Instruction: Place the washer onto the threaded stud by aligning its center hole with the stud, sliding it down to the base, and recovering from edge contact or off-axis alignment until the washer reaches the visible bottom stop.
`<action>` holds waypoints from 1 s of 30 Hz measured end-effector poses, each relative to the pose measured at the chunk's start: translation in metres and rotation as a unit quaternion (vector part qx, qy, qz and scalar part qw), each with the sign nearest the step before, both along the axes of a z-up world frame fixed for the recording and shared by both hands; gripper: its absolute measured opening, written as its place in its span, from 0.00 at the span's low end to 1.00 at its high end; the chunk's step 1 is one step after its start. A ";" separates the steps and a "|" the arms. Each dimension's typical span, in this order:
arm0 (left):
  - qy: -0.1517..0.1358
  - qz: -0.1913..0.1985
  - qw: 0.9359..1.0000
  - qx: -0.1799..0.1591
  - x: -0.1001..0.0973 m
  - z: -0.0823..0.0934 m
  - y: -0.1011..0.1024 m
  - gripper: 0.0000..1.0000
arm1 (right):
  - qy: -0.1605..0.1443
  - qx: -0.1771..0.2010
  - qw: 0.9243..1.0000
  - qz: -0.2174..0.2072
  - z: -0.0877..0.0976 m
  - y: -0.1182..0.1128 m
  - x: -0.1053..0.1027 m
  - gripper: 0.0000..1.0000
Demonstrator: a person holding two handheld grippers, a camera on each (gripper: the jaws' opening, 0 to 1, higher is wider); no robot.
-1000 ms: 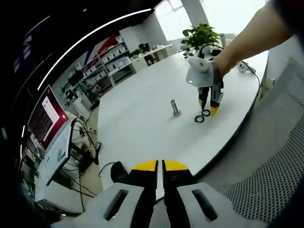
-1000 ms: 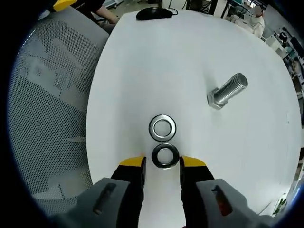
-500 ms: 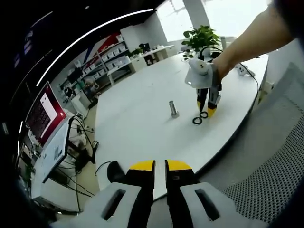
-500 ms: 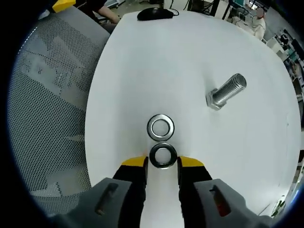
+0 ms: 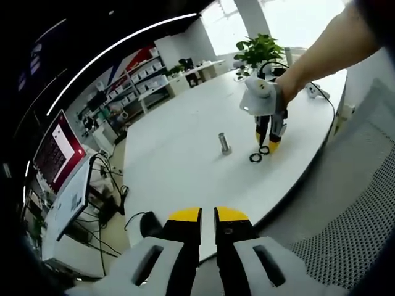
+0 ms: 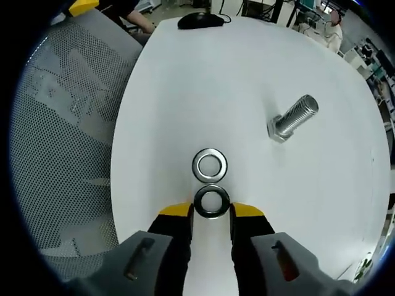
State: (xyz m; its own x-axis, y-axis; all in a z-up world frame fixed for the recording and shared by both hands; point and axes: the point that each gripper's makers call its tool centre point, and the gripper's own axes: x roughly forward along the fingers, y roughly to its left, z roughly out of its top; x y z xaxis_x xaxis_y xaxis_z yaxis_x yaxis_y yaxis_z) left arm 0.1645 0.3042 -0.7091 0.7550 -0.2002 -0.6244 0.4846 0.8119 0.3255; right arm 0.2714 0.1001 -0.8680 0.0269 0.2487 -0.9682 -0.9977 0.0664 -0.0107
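Note:
In the right gripper view my right gripper (image 6: 211, 211) has its yellow-tipped jaws pressed against both sides of a dark washer (image 6: 212, 201) lying flat on the white table (image 6: 185, 92). A brighter second washer (image 6: 210, 164) lies just beyond it, almost touching. The threaded stud (image 6: 293, 118) stands on its hex base further off to the right. The left gripper view shows the same stud (image 5: 224, 143), both washers (image 5: 255, 158) and the right gripper (image 5: 266, 148) held by a person's hand. My left gripper (image 5: 207, 216) hovers shut and empty off the table's near edge.
A grey mesh chair (image 6: 62, 123) sits beside the table edge on the left. A black mouse (image 6: 200, 20) lies at the far end of the table. A red-lit monitor (image 5: 58, 148) and cables stand below, and a plant (image 5: 259, 46) beyond the table.
The right gripper's jaws have narrowed around the dark washer and now touch it. The left gripper view shifted slightly; the stud and the bright washer have stayed put.

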 end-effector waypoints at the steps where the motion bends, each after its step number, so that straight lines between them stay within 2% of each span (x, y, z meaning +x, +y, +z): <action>1: -0.001 0.000 1.000 0.000 0.000 0.000 0.000 0.05 | 0.000 0.001 1.000 -0.001 0.000 0.000 0.000 0.26; 12: -0.003 -0.005 1.000 0.000 0.000 0.001 -0.001 0.05 | 0.002 0.002 1.000 -0.006 0.000 0.000 0.001 0.25; 17: -0.001 -0.005 1.000 0.002 -0.001 0.000 -0.001 0.05 | -0.001 -0.011 1.000 0.012 -0.001 0.001 0.000 0.26; 29: 0.005 -0.009 1.000 0.005 -0.002 -0.002 -0.001 0.05 | 0.005 -0.047 0.999 0.012 -0.002 0.001 0.002 0.26; 30: 0.004 -0.009 1.000 0.005 -0.002 -0.002 -0.001 0.05 | 0.003 -0.056 0.998 0.026 -0.002 0.001 0.000 0.26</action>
